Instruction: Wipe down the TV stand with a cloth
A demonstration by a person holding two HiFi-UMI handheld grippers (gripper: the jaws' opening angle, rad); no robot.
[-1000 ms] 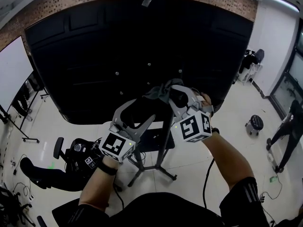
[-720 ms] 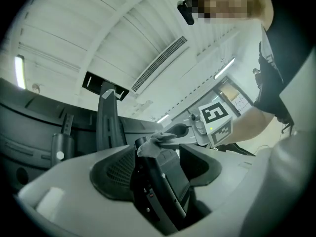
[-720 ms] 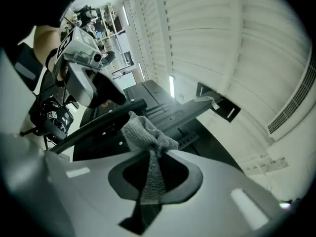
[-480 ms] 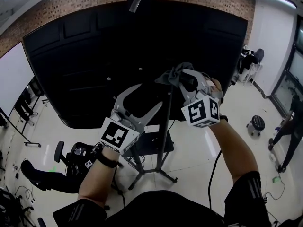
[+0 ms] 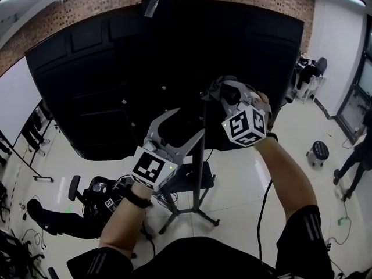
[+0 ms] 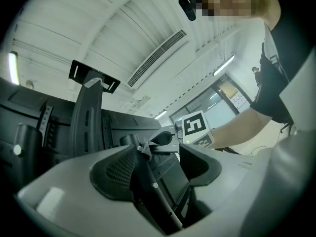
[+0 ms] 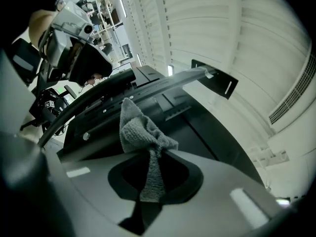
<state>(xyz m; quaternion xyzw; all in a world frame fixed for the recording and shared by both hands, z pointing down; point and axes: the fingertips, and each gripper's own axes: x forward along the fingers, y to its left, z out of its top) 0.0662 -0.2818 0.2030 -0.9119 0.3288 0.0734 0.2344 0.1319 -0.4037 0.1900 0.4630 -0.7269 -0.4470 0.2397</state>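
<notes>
The TV stand's black pole [image 5: 201,156] rises from splayed legs [image 5: 180,214] behind a big black TV back [image 5: 104,68]. A small black shelf [image 5: 187,174] sits on the pole. My right gripper [image 5: 224,95] is shut on a grey cloth [image 5: 214,89] beside the pole's top. In the right gripper view the cloth [image 7: 143,132] bunches out of the gripper [image 7: 150,154] against a dark bar of the stand [image 7: 123,90]. My left gripper [image 5: 177,128] is open lower down, just left of the pole. The left gripper view shows the pole [image 6: 153,191] between its spread jaws [image 6: 158,167].
An office chair [image 5: 72,186] and dark gear with cables [image 5: 104,199] lie on the white floor at lower left. A round stool [image 5: 318,152] stands at right, with a person [image 5: 354,164] at the right edge. A whiteboard [image 5: 11,103] stands at left.
Both grippers have risen. The right one carried the cloth up and slightly right along the pole's top; the left one lifted closer to the pole.
</notes>
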